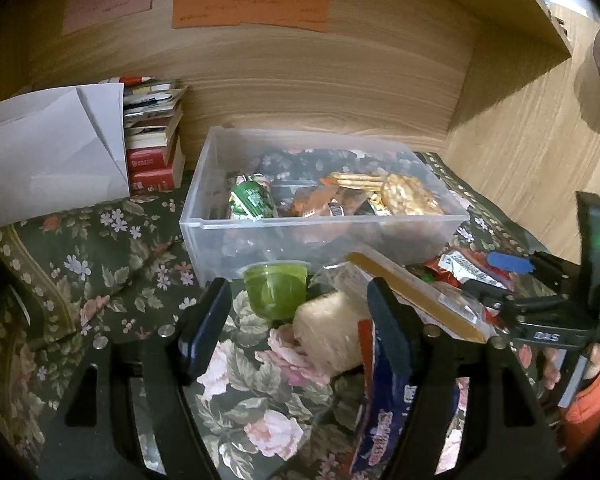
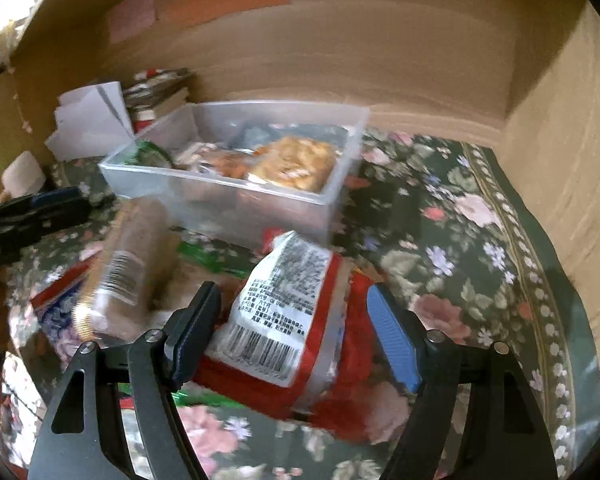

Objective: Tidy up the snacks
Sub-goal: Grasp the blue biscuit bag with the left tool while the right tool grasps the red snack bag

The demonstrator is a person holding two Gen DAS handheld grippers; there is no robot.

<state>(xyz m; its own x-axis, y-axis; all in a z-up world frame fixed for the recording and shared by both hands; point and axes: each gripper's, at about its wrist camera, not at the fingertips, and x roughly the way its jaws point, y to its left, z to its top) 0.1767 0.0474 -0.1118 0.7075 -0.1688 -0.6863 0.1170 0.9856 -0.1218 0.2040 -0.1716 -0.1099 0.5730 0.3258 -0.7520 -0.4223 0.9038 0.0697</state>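
The right gripper stands wide apart around a red snack packet with a white barcode label, low in the frame centre; contact is unclear. The left gripper is spread too, a pale wrapped cake and green jelly cup between its fingers. Behind, mid-frame, a clear plastic box holds crackers, a green packet and peanut brittle. Only the left view shows the stacked books sharply.
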